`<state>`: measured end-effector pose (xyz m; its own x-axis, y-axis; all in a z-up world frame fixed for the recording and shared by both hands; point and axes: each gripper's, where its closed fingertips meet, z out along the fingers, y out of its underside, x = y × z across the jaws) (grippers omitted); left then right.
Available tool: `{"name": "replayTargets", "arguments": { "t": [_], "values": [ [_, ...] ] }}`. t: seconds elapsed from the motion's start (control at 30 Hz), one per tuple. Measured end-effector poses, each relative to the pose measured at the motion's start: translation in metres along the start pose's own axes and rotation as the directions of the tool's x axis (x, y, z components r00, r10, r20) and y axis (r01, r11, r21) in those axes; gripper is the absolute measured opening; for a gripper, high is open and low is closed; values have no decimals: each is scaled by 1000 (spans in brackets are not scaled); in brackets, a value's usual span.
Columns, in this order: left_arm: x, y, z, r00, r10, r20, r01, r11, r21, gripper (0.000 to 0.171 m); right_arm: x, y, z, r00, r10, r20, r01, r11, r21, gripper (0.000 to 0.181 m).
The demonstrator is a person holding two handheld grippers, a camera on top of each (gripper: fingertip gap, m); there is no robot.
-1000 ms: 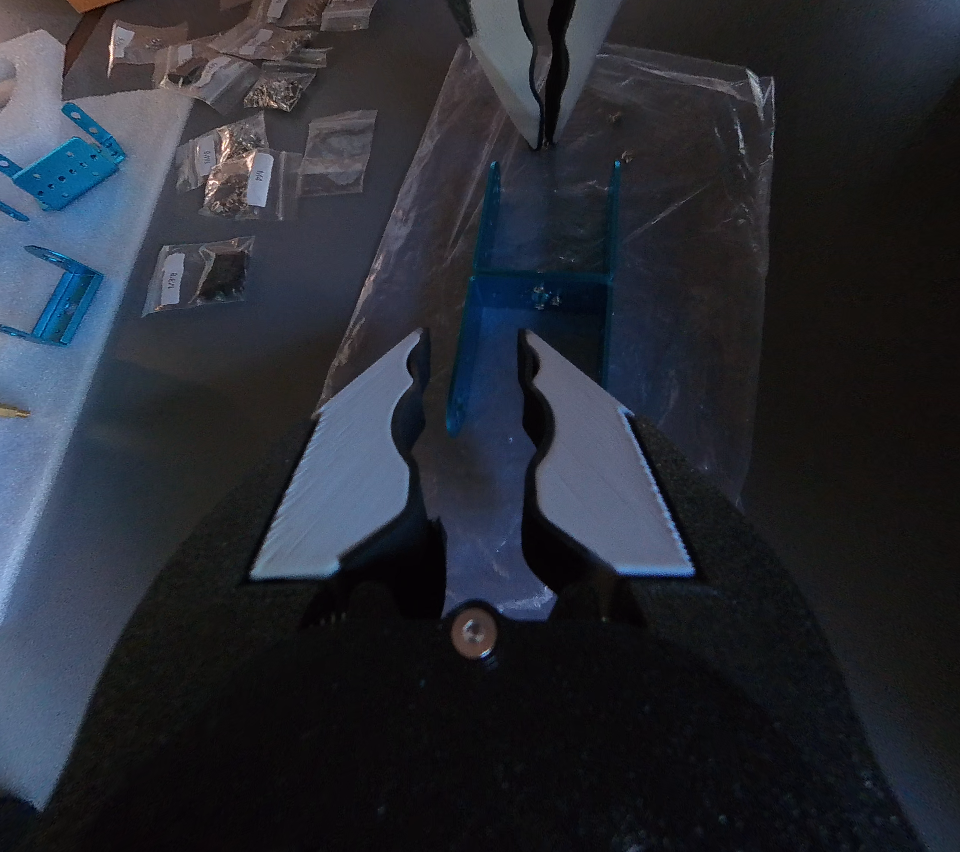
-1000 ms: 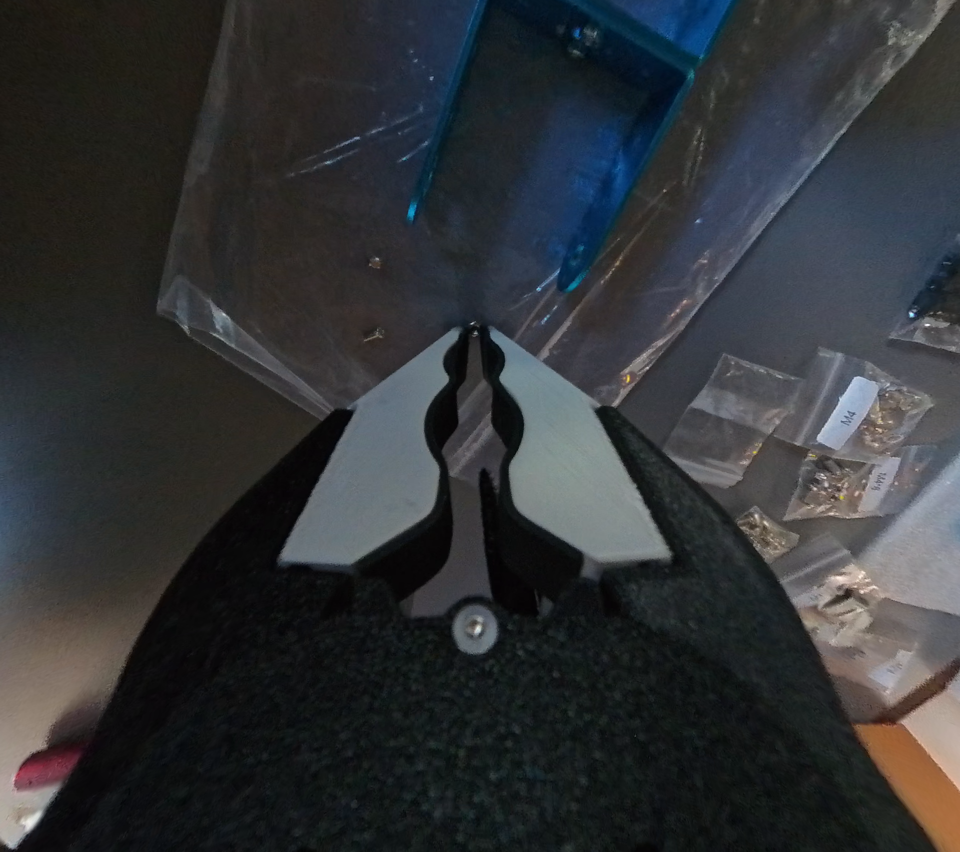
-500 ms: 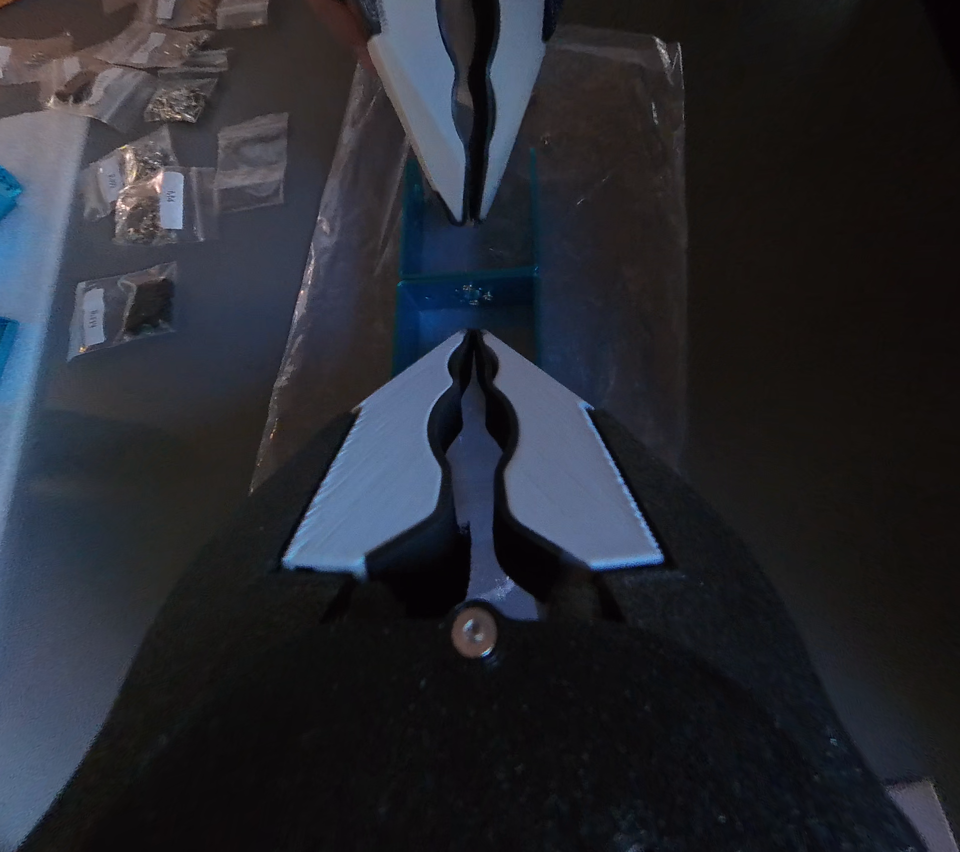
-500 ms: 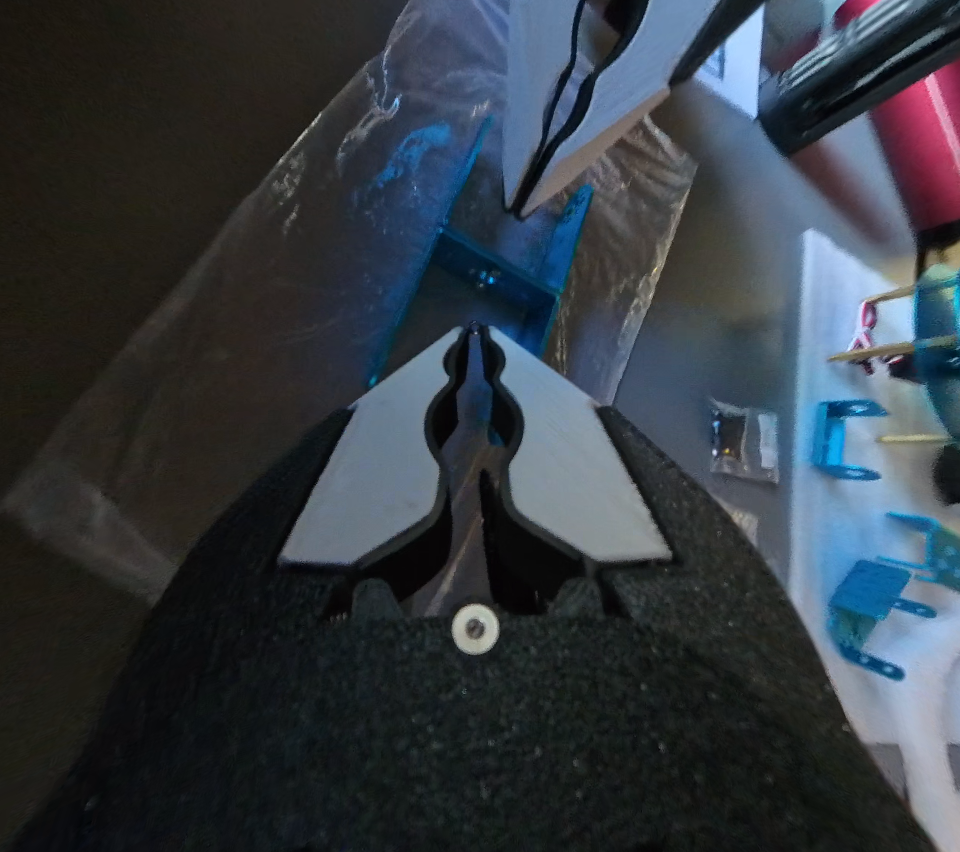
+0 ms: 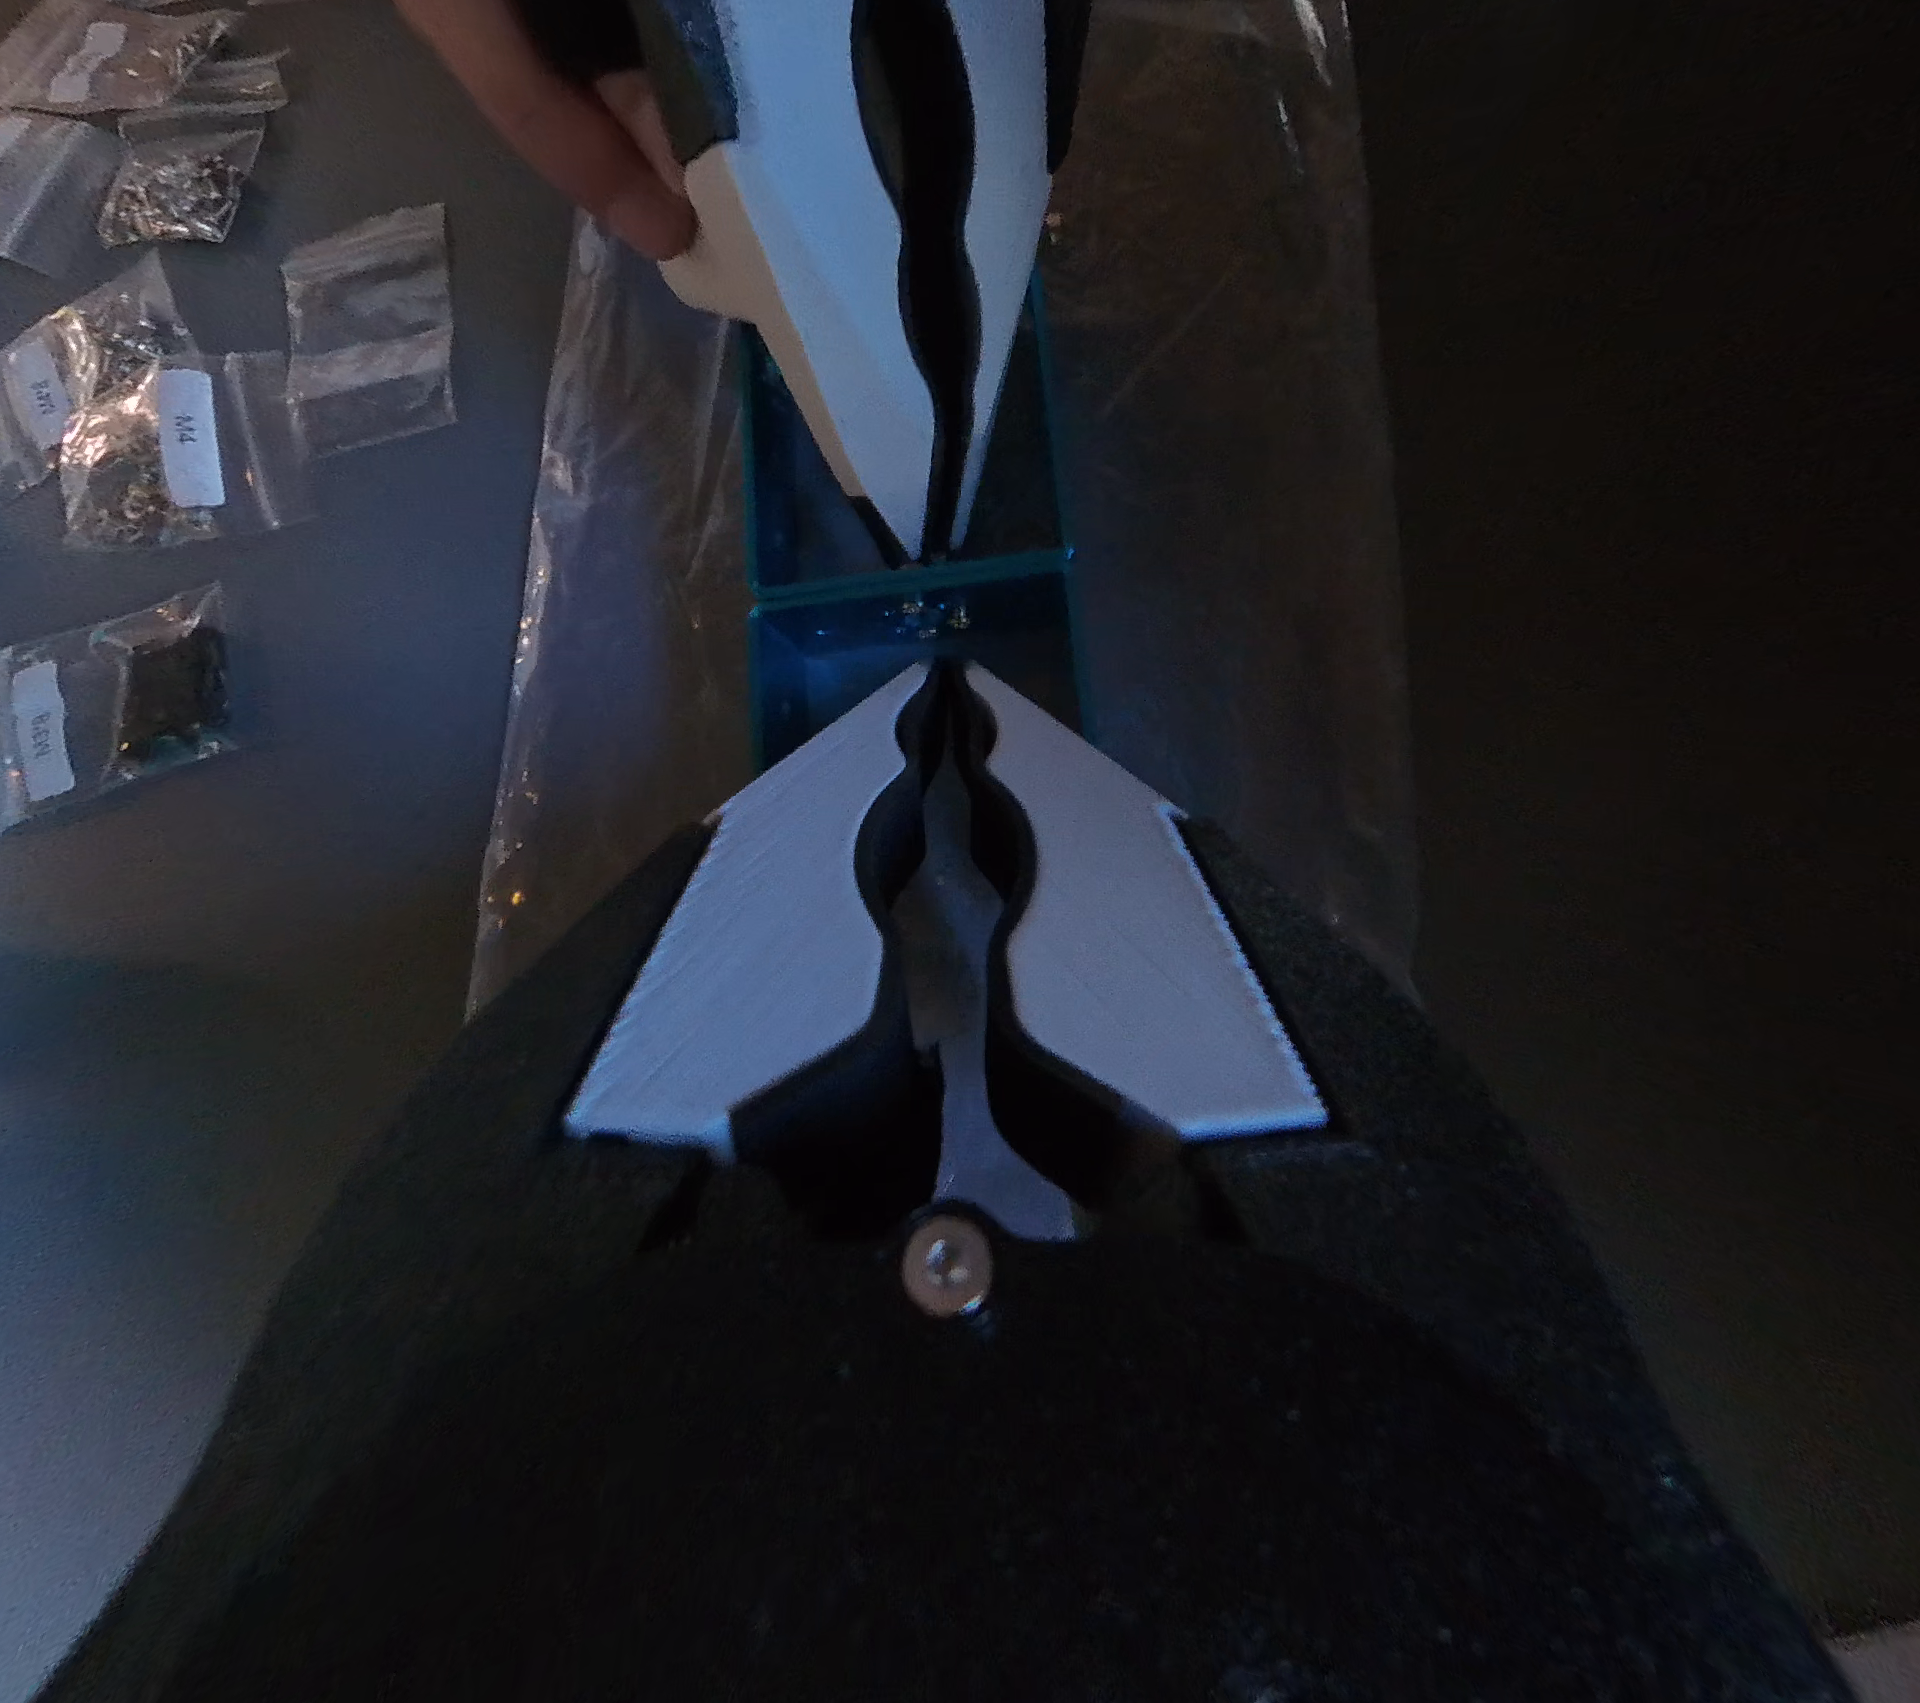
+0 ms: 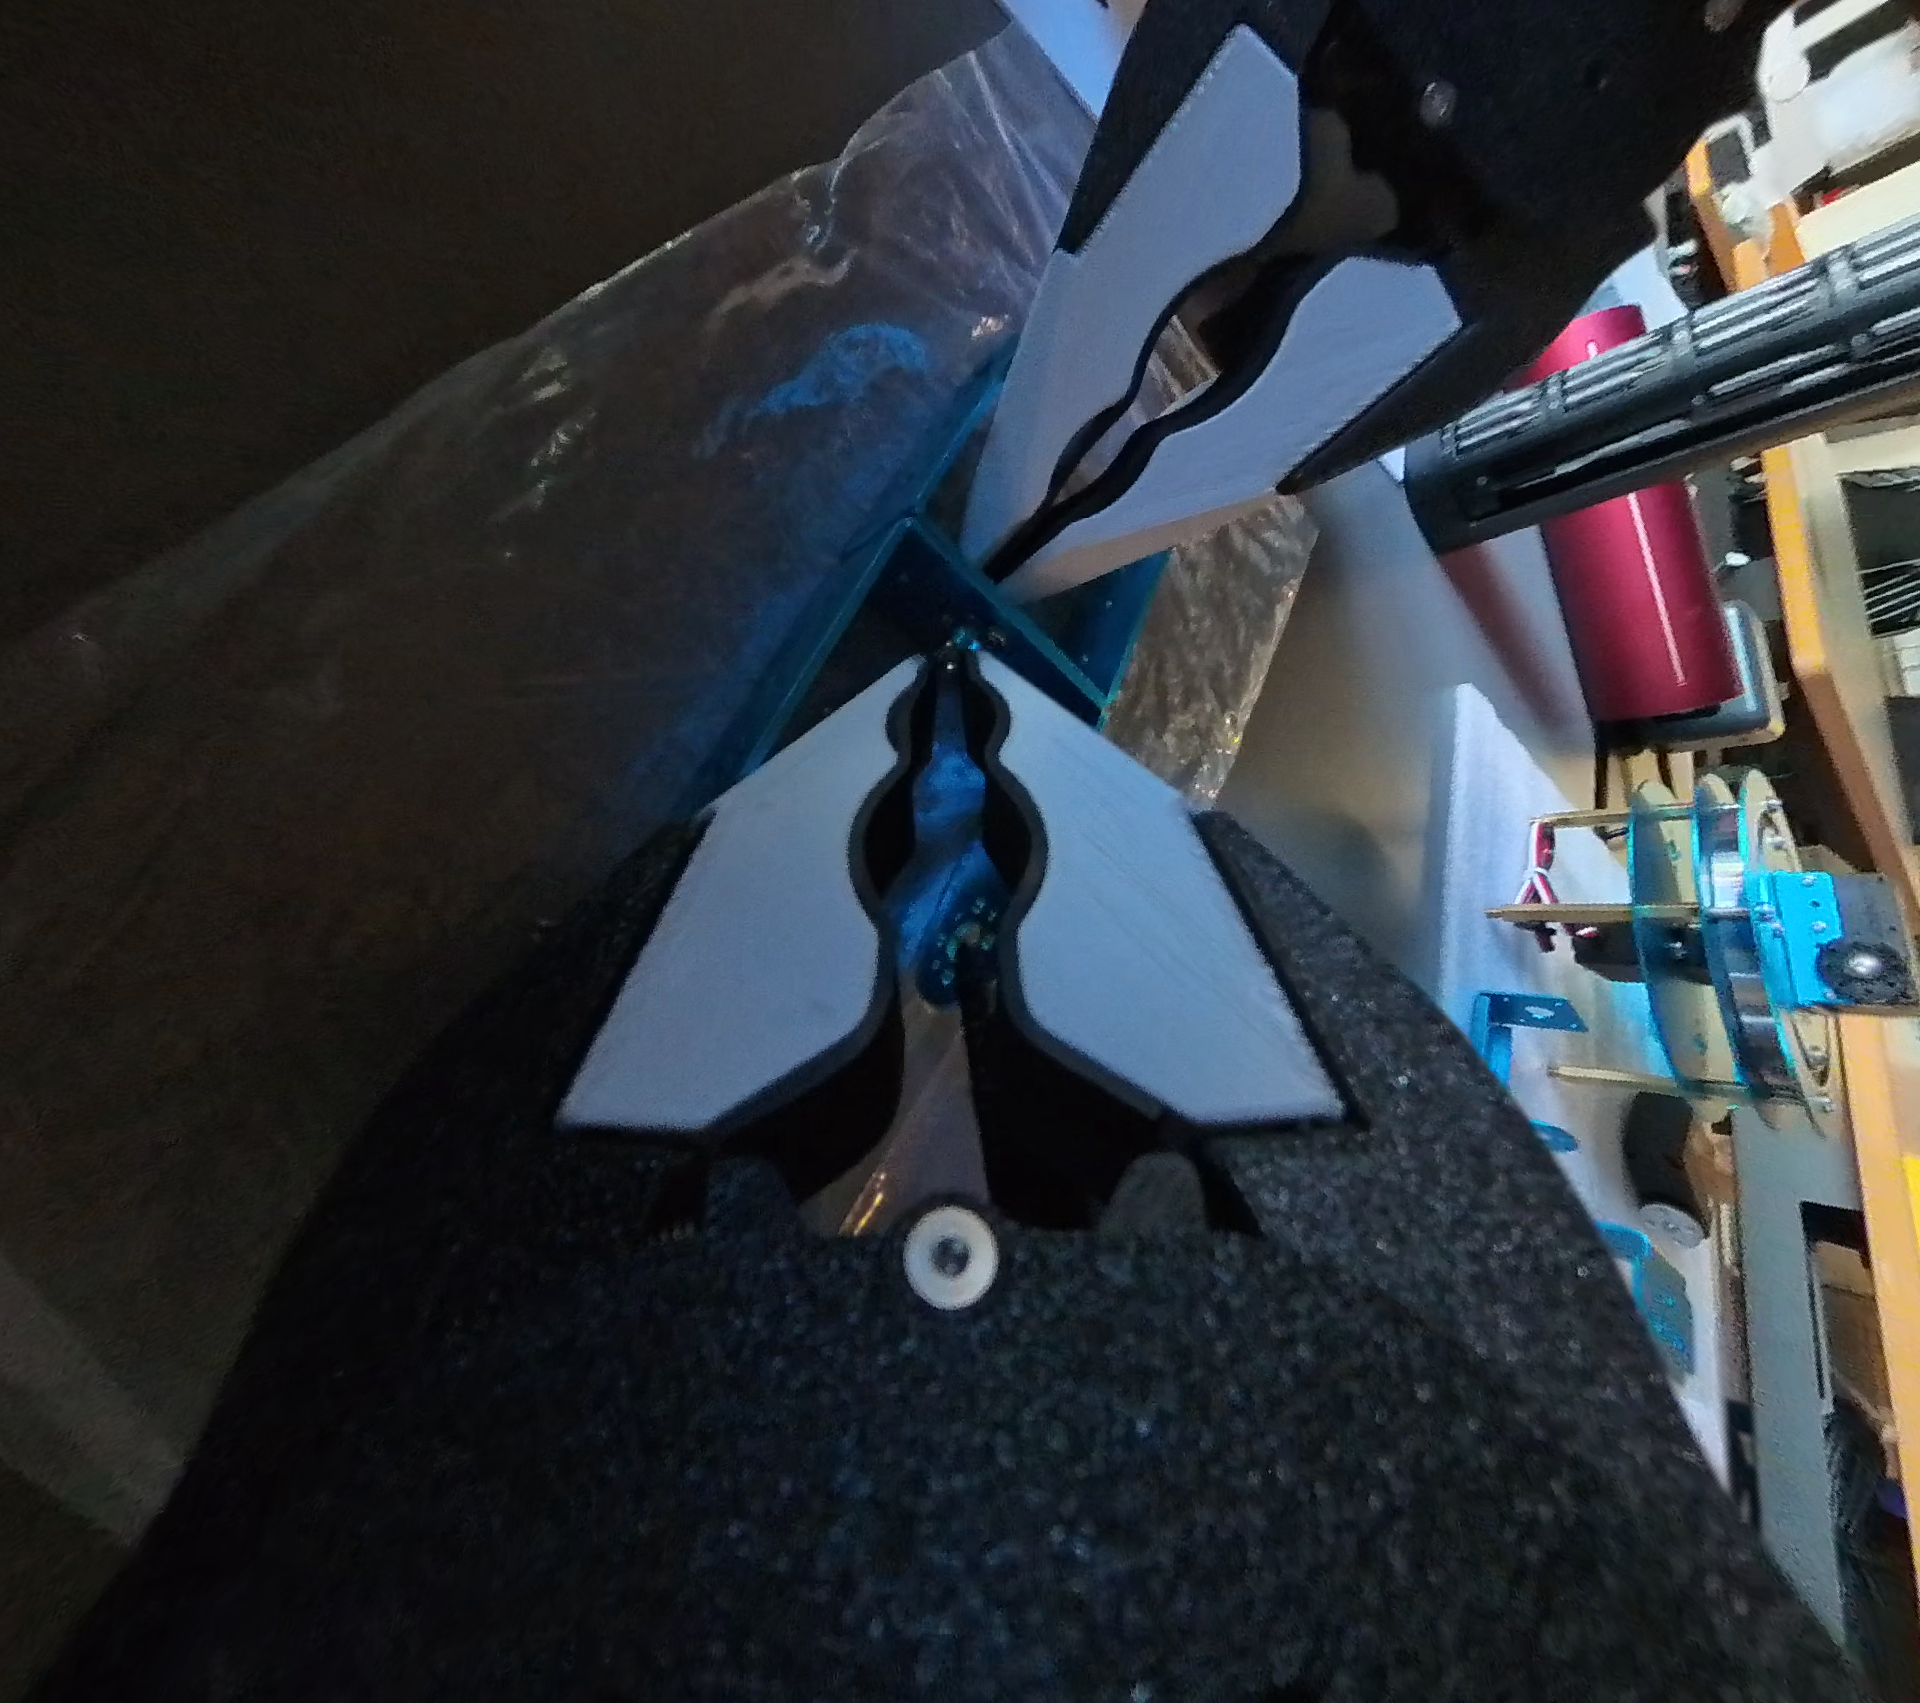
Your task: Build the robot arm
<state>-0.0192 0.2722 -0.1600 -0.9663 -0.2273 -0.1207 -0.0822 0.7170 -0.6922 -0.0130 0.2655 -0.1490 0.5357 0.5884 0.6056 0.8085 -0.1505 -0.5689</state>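
Left tool (image 5: pixel 948 674): jaws pressed together, tips right at the near face of the blue bracket (image 5: pixel 909 609)'s crossbar. Can't tell whether anything sits between the tips.

Right tool (image 5: pixel 932 552): comes in from the far side, jaws nearly together, pinching something tiny and dark at the tips. From its own camera the tips (image 6: pixel 954 659) sit against the crossbar by the small screws (image 5: pixel 935 614). A hand (image 5: pixel 488 12) shows gripping its body.

So both tools meet nose to nose across the crossbar, one per side.

Bracket is an H-shaped blue metal piece lying on a clear bag (image 5: pixel 1226 323) on the dark surface (image 5: pixel 260 822). Left of it, small labelled bags of hardware (image 5: pixel 135 448). In the right view, off to the side: white foam sheet (image 6: pixel 1496 822), more blue parts (image 6: pixel 1527 1019), a partly built blue assembly (image 6: pixel 1745 926) and a red cylinder (image 6: pixel 1631 510).

What changed:
- A second ago the left tool was spread wide around the bracket's near leg; half a second ago it had already closed. Now it's closed and up against the crossbar.
- The right tool was back at the bag's far edge with the tiny piece in its tips; it has since swung in and dropped to the crossbar.
- Bracket and bag look unmoved.

My read: both tools have converged on the screw spot.
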Motion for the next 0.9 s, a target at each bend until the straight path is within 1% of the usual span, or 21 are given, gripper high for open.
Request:
{"name": "replayTargets", "arguments": {
  "t": [0.07,0.17,0.23,0.3,0.47,0.7,0.9],
  "values": [
    [-1,-2,-1,1000,3,-1,-3,1000,10,0,2,-2,-3,1000,-16,-22,16,1000,26,3],
    [-1,-7,-2,1000,-11,-15,12,999,45,0,-1,-3,-3,999,-49,-13,50,998,48,3],
    [1,-8,0,999,-20,-39,22,999,45,0,-2,-2,-1,997,-74,-14,74,996,50,3],
    [1,-8,2,999,-15,-34,16,999,41,0,-2,-4,-1,997,-81,-19,82,994,70,3],
    [1,-9,3,999,-27,-40,29,998,57,0,-2,-3,-1,995,-94,-33,96,992,80,0],
    [0,-9,3,998,-38,-39,41,997,62,0,-2,-3,-1,989,-132,-66,137,988,77,0],
    [0,-9,4,998,-45,-31,47,997,63,0,-5,-4,-1,992,-124,-21,125,989,81,0]
  ]
}}
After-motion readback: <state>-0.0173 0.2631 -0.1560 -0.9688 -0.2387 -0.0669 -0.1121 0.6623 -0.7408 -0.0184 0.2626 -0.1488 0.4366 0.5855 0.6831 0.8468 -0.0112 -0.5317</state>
